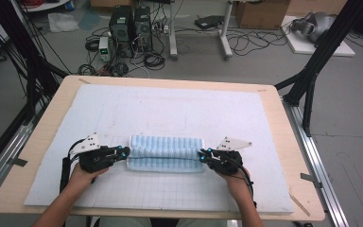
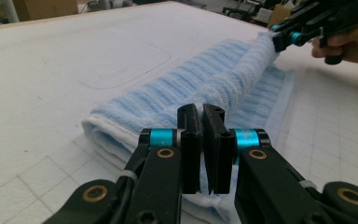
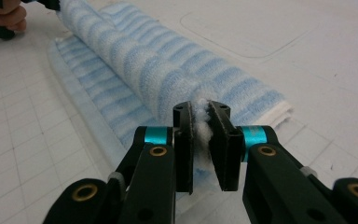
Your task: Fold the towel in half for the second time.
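A blue-and-white striped towel (image 1: 166, 152), folded into a long band, is laid across the near middle of the white gridded mat (image 1: 123, 113) on the wooden table (image 1: 283, 142). The left gripper (image 1: 124, 152) is held at the towel's left end; its jaws are seen in the left gripper view nearly closed, with a thin edge of terry cloth pinched between them (image 2: 200, 140). The right gripper (image 1: 202, 155) is held at the right end, jaws likewise clamped on a tuft of white cloth (image 3: 201, 135). The upper fold is lifted into a ridge between the two grips, while the lower layer is left flat on the mat. Cables and computer boxes (image 1: 130, 28) are noted on the floor beyond the table.
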A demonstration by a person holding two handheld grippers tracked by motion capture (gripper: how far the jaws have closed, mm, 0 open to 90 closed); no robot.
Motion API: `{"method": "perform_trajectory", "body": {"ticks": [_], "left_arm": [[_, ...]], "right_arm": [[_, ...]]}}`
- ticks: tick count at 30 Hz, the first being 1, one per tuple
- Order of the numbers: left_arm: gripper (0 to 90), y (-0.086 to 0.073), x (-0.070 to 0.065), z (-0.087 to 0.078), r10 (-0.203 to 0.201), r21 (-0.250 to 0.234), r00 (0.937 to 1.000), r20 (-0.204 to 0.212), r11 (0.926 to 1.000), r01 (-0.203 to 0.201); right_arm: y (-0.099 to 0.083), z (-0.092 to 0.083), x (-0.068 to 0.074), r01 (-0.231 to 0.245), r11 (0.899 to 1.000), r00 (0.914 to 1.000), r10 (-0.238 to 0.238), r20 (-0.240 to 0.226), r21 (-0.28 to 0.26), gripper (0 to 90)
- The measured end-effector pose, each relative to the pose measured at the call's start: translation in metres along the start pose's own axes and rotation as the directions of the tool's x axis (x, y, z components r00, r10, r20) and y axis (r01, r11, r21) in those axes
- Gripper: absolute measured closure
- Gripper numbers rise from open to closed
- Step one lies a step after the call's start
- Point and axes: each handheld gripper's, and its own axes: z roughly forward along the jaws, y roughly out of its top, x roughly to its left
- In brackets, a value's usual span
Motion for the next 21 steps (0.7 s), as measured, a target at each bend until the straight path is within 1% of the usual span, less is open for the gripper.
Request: {"method": "perform_trajectory", "body": {"ticks": [1,2,4,5,8,10,11,14,16,17,18,20,21], "left_arm": [[85.1,0.000,0.000,0.000,0.000,0.003,1.0000,0.009,1.0000,0.000],[85.1,0.000,-0.001,0.000,-0.007,0.004,0.9998,0.018,1.0000,0.007],[84.7,0.000,-0.001,-0.001,-0.020,0.008,0.9993,0.032,0.9998,0.020],[82.1,0.001,0.000,-0.002,-0.029,0.008,0.9989,0.036,0.9995,0.029],[66.7,0.003,0.001,-0.005,-0.071,-0.031,0.9975,0.004,0.9970,0.071],[61.2,0.005,0.002,-0.006,-0.089,-0.060,0.9959,-0.015,0.9943,0.088],[59.0,0.006,0.002,-0.007,-0.093,-0.073,0.9953,-0.026,0.9932,0.091],[55.6,0.010,0.000,-0.003,-0.101,-0.089,0.9933,-0.056,0.9914,0.096],[55.7,0.011,-0.002,0.003,-0.103,-0.074,0.9922,-0.071,0.9925,0.098],[56.1,0.011,-0.003,0.007,-0.105,-0.057,0.9917,-0.075,0.9933,0.100],[57.5,0.011,-0.004,0.011,-0.102,-0.032,0.9917,-0.078,0.9945,0.100],[59.7,0.011,-0.007,0.018,-0.102,0.026,0.9917,-0.078,0.9942,0.104],[61.7,0.011,-0.009,0.021,-0.093,0.060,0.9917,-0.088,0.9933,0.099]], "right_arm": [[-0.001,-0.001,0.000,-0.002,1.000,1.0000,0.002,0.006,0.005,79.8],[-0.001,-0.001,0.000,0.000,1.000,1.0000,0.000,0.004,0.004,79.2],[-0.002,-0.002,0.000,-0.012,1.000,0.9999,0.012,0.005,0.007,77.1],[-0.003,-0.003,0.000,-0.016,1.000,0.9999,0.016,0.003,0.006,74.8],[-0.003,-0.008,-0.001,-0.049,0.999,0.9987,0.049,-0.015,-0.007,66.5],[-0.003,-0.012,-0.001,-0.065,0.998,0.9976,0.065,-0.022,-0.026,62.2],[-0.003,-0.014,-0.002,-0.078,0.996,0.9968,0.077,-0.022,-0.033,61.9],[-0.002,-0.019,-0.003,-0.098,0.992,0.9951,0.096,-0.024,-0.081,60.0],[0.001,-0.018,-0.002,-0.092,0.991,0.9958,0.091,-0.013,-0.097,58.8],[0.003,-0.016,-0.001,-0.086,0.992,0.9963,0.086,-0.009,-0.095,58.8],[0.004,-0.012,0.001,-0.075,0.994,0.9972,0.075,-0.003,-0.080,58.8],[0.004,-0.002,0.004,-0.047,0.999,0.9989,0.047,0.006,-0.021,59.5],[0.004,0.002,0.006,-0.032,0.999,0.9995,0.032,0.006,0.009,59.6]]}}
